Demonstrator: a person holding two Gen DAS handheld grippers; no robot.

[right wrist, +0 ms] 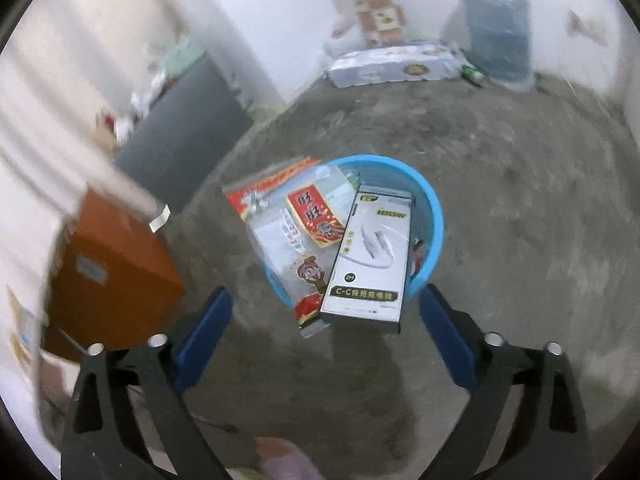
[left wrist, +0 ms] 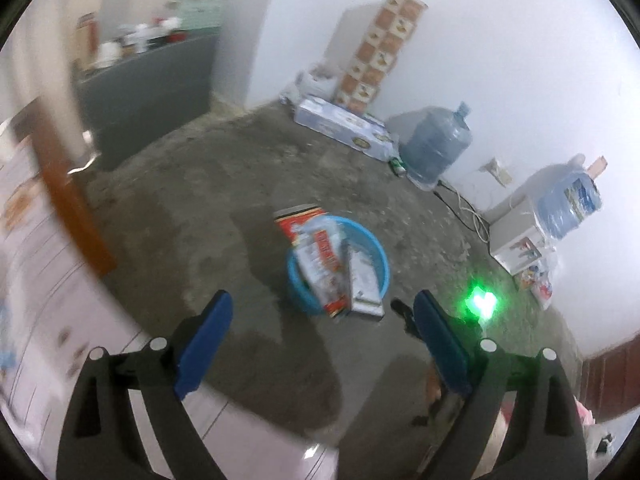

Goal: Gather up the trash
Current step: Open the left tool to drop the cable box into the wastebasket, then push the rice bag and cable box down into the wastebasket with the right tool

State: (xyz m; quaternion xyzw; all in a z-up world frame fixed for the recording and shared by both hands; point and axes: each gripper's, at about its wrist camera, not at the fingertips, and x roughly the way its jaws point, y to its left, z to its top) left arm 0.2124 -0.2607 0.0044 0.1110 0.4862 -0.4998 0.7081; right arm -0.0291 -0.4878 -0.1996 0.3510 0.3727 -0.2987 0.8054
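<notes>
Trash fills the blue basin [right wrist: 434,216]; left gripper [left wrist: 322,330] and right gripper [right wrist: 326,320] spread wide, empty.

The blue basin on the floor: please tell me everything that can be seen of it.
The blue basin is a round, shallow tub that looks like plastic, with a smooth rolled rim. It stands upright on the bare grey floor, apart from both open grippers. It is overfilled: a white cable box and a clear snack bag with red print lie slanted across it, and their lower ends jut past the near rim. A red packet sticks out behind.
</notes>
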